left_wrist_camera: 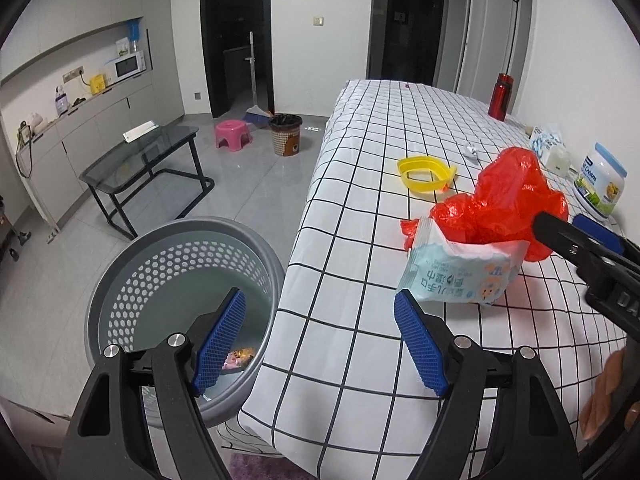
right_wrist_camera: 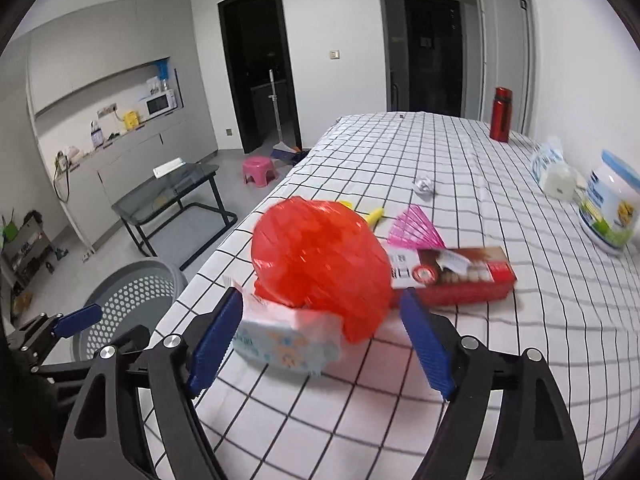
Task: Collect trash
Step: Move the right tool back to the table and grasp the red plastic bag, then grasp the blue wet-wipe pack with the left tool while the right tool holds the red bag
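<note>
We are hovering our right tongs (right_wrist_camera: 322, 338), spread and empty, around the red bag (right_wrist_camera: 320, 256) and wipes pack (right_wrist_camera: 286, 340) on the bed (right_wrist_camera: 440, 160), left tongs (left_wrist_camera: 320, 340) gaping over the basket (left_wrist_camera: 180, 276).

A white jar (left_wrist_camera: 599, 186) with a blue lid, at the right edge of the left wrist view, reads "Cream" on its label. A pale blue wipes pack (left_wrist_camera: 460, 276), centre right, carries upside-down Chinese characters too small to read. On the gripper arm (left_wrist_camera: 624, 300) at far right, "DA" shows.
</note>
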A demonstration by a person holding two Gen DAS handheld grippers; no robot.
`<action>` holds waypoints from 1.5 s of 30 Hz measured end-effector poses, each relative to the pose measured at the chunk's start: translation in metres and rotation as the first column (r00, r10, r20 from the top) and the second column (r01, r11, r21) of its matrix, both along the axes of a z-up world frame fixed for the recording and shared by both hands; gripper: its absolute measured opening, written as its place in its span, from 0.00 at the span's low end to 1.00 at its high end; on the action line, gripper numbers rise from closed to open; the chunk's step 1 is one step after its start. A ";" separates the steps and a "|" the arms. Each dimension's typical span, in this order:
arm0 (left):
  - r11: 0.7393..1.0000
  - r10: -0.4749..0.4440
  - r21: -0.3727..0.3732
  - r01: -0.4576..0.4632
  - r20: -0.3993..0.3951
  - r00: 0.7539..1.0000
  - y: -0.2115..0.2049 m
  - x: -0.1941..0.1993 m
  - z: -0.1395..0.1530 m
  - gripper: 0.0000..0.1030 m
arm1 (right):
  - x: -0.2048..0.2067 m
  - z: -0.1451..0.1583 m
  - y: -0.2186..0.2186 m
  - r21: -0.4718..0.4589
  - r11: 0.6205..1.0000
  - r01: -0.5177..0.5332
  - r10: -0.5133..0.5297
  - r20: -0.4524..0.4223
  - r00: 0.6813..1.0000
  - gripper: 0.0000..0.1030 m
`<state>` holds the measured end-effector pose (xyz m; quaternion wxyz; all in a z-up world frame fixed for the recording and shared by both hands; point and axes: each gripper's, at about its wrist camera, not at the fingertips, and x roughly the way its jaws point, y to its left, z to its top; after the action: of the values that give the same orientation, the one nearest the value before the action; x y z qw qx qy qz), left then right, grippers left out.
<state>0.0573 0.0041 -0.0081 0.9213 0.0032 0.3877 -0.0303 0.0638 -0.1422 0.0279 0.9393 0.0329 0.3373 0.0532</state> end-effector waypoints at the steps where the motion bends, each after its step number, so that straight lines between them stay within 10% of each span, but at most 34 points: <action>1: 1.000 0.002 0.001 -0.002 0.001 1.000 -0.001 0.001 0.000 0.73 | 0.004 0.000 0.002 -0.010 1.000 -0.001 0.001 0.001 1.000 0.75; 13: 1.000 0.014 -0.004 -0.014 -0.009 1.000 0.003 0.006 -0.004 0.73 | 0.045 -0.019 0.014 -0.073 0.997 -0.011 0.008 -0.039 0.999 0.74; 17: 1.000 0.013 -0.006 -0.014 -0.011 1.000 0.004 0.006 -0.005 0.73 | 0.048 -0.022 0.017 -0.066 0.997 -0.040 0.036 -0.061 0.997 0.39; 23: 1.000 0.004 -0.011 -0.004 -0.013 1.000 0.000 0.005 -0.005 0.73 | 0.033 -0.019 0.010 -0.004 0.998 -0.055 0.054 -0.061 0.997 0.20; 45: 0.998 -0.061 0.008 0.062 -0.034 0.998 -0.039 -0.024 -0.016 0.78 | -0.069 -0.012 -0.093 0.108 0.979 0.174 -0.176 0.012 0.984 0.17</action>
<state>0.0329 -0.0353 -0.0246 0.9132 0.0189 0.4030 -0.0569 -0.0055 -0.2356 0.0158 0.9409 0.1117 0.3197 -0.0113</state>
